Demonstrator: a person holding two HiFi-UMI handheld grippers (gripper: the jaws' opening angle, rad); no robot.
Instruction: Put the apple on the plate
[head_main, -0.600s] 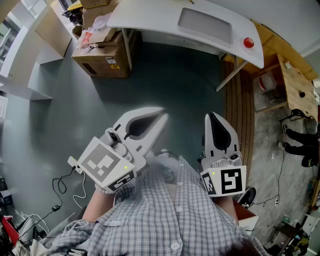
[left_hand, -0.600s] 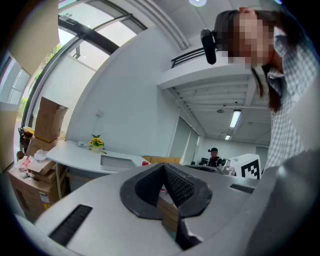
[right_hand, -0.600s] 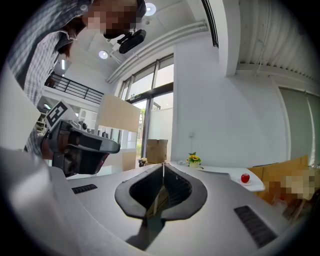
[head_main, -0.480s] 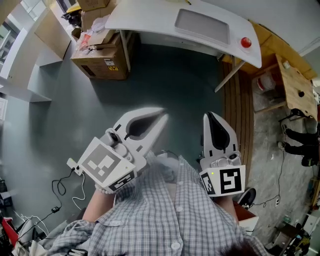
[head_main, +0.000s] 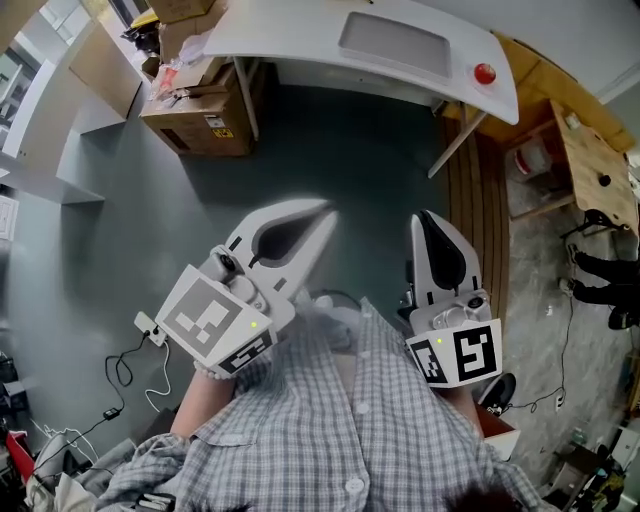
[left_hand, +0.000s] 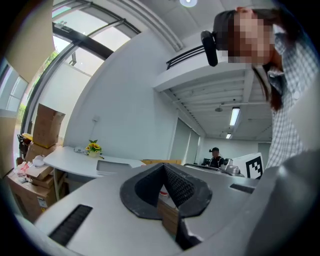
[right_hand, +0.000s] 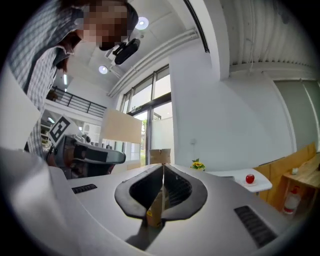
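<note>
- The fingers of my left gripper are pressed together tip to tip, and nothing sits in the dark hollow behind them.
- The right gripper is the same: jaws flat against each other, holding nothing.
- I have both grippers level and side by side, close in front of my checked shirt. They aim toward the white table, with open floor between them and it.
- The apple sits on the white table near its right end, well apart from both pairs of fingers. It lies nearer the right gripper's line than the left's.
- In the right gripper view the apple shows far off, to the right of the closed tips.
- A grey rectangular tray lies on the white table to the left of the apple, not touching it.
- A small pot of yellow flowers stands on the white table too.
- Cardboard boxes stand on the floor by the table's left end.
- A wooden bench stands beyond the table's right end.
</note>
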